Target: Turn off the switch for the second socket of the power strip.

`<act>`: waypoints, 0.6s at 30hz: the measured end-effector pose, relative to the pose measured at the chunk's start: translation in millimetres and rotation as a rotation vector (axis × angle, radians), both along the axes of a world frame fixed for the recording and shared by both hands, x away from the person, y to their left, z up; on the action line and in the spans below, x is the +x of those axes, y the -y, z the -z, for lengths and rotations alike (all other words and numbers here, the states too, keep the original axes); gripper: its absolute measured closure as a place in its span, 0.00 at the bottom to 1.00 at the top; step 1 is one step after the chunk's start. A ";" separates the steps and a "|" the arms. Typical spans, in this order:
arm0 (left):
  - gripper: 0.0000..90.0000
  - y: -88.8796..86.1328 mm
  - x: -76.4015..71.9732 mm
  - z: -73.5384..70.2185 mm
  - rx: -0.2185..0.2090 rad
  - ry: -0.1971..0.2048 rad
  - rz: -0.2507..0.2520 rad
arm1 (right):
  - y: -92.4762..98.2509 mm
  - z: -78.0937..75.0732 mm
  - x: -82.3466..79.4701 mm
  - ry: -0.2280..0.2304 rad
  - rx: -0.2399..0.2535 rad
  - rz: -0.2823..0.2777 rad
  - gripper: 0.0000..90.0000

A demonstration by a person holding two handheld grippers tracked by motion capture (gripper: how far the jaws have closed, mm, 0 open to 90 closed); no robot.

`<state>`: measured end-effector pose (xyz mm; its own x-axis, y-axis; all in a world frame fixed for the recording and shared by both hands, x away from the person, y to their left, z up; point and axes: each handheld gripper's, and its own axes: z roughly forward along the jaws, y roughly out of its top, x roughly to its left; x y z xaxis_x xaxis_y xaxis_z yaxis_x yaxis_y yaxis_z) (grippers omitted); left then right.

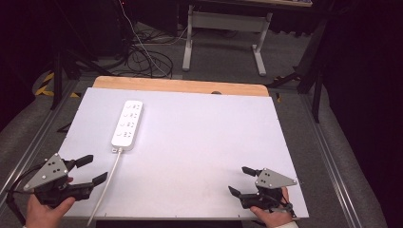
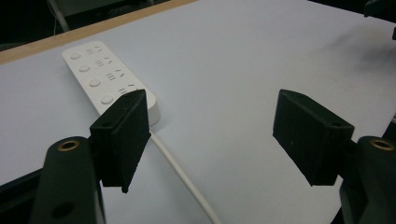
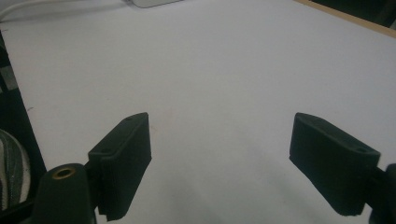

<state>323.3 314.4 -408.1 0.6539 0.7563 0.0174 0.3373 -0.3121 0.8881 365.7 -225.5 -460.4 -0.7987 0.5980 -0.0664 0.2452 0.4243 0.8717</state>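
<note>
Approach step, by my read: left gripper (image 1: 90, 170) sits at 7 o'clock, aimed at the power strip (image 1: 128, 124) at 11 o'clock on the worktop (image 1: 199, 142); its cord (image 1: 107, 183) runs just beside. Next move likely needs reaching forward. Left jaws spread, holding nothing. Right gripper (image 1: 241, 180) at 5 o'clock, jaws spread, empty.

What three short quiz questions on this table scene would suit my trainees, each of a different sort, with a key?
1. True or false: the left gripper holds the power strip.
2. Which gripper is nearer the white cable: A left, B right?
3. Fill in: the power strip lies on the white ___.

Key: 1 false, its fingers are open with nothing between them; 2 A; 3 table.
</note>
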 end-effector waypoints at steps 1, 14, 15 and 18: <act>0.31 -0.5 1.1 -1.6 0.009 0.002 0.002 | 0.0 0.0 0.1 0.000 0.000 0.001 0.23; 0.34 5.6 11.4 -17.8 0.064 0.018 0.000 | 0.0 0.1 -0.8 0.002 -0.003 0.003 0.24; 0.34 6.2 12.5 -18.8 0.069 0.018 0.001 | 0.1 0.0 -0.8 0.003 -0.003 0.004 0.24; 0.37 7.7 14.4 -21.1 0.072 0.022 -0.003 | 0.3 -0.2 -1.0 0.004 0.001 0.003 0.25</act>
